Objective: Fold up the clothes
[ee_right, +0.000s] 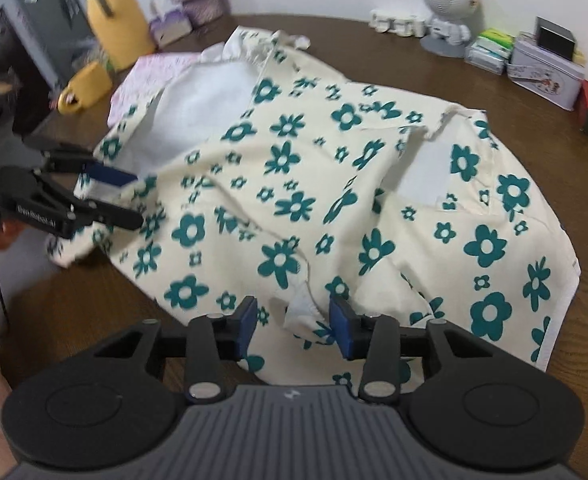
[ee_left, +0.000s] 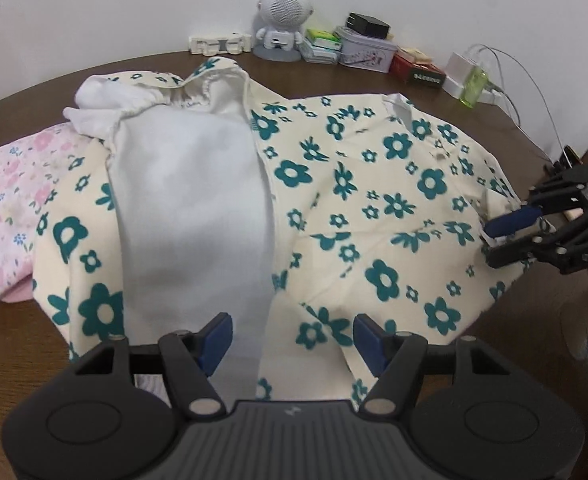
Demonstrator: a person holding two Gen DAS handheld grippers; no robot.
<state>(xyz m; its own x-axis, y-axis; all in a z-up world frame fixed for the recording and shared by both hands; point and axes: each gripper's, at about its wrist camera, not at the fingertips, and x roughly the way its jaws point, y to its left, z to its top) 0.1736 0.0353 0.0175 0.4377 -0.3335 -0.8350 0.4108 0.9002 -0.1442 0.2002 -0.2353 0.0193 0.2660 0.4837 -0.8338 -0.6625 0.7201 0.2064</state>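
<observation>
A cream garment with teal flowers point(ee_left: 358, 208) lies spread and rumpled on the brown table, its white lining point(ee_left: 189, 216) turned up on the left side; it also shows in the right wrist view point(ee_right: 294, 184). My left gripper point(ee_left: 291, 340) is open over the garment's near edge, cloth lying between its fingers. It also shows in the right wrist view point(ee_right: 133, 200), jaws apart at the cloth's left edge. My right gripper point(ee_right: 294, 324) is open around a bunched fold of the hem. In the left wrist view it point(ee_left: 494, 240) sits at the garment's right edge.
A pink floral cloth point(ee_left: 9, 208) lies left of the garment. Along the wall stand a white astronaut speaker point(ee_left: 281, 24), a tin box point(ee_left: 366, 50), small boxes and a charger with cables point(ee_left: 470, 76). A yellow vase point(ee_right: 117, 20) and yellow mug point(ee_right: 85, 88) stand at the left.
</observation>
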